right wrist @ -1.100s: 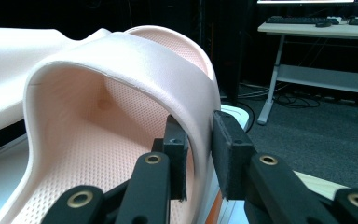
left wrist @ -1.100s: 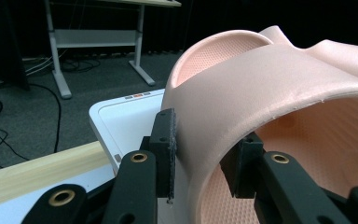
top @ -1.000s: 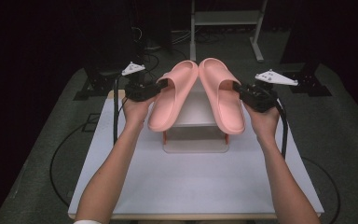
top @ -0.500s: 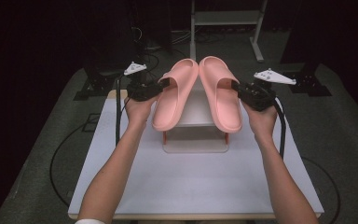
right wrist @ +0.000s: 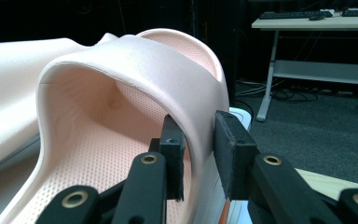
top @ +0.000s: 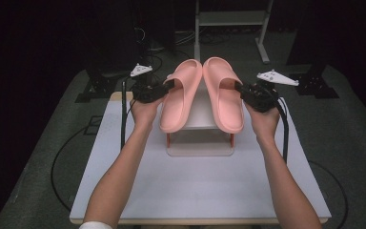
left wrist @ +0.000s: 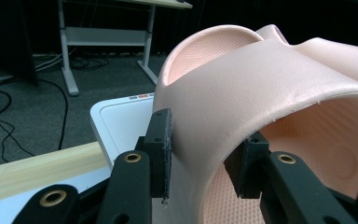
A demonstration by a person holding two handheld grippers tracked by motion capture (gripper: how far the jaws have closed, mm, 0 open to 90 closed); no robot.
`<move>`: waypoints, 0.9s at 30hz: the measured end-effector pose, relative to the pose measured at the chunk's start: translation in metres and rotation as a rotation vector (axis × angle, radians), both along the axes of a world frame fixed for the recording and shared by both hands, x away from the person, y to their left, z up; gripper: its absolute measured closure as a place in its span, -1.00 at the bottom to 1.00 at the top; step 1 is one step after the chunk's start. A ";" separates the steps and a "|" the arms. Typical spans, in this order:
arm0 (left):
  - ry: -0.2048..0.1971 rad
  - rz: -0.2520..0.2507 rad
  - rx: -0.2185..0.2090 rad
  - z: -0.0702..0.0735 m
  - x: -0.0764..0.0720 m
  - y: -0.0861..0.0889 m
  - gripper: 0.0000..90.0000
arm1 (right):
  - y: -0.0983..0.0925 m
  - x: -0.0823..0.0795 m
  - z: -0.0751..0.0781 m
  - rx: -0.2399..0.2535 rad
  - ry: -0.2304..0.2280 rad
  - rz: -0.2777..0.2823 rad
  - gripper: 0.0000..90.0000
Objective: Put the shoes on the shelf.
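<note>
The left gripper (top: 169,86) was clamped on the strap of the left slipper (top: 181,98), coming in from its 9 o'clock side. The right gripper (top: 239,87) pinched the strap of the right slipper (top: 221,93) from 3 o'clock. Both slippers leaned, toes toward 12 o'clock, on a small rack (top: 199,117) at the far middle of the table (top: 195,186).

Handling the pair well probably meant keeping both hands level and moving together (foam straps flex easily).

The gripper views showed one pad inside and one pad outside each strap. The high view alone showed the rack's legs and the slippers side by side.
</note>
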State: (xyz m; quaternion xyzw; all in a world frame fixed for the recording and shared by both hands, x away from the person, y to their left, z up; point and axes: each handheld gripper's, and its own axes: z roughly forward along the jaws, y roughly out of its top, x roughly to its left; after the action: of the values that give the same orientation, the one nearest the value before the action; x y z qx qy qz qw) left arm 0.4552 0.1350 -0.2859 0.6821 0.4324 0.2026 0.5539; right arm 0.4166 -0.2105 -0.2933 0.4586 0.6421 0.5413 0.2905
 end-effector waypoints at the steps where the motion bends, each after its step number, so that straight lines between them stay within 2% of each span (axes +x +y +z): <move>1: 0.002 0.001 0.000 0.000 0.001 0.000 0.43 | 0.000 0.001 -0.001 0.000 -0.001 -0.002 0.63; 27: 0.038 0.036 -0.016 -0.007 0.010 -0.004 0.30 | 0.008 0.015 -0.009 0.028 0.036 -0.023 0.59</move>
State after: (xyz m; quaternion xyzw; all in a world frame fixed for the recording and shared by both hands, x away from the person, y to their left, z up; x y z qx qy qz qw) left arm 0.4651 0.1311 -0.2925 0.6737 0.4566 0.1959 0.5471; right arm 0.4321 -0.2029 -0.3024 0.4797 0.6343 0.5386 0.2784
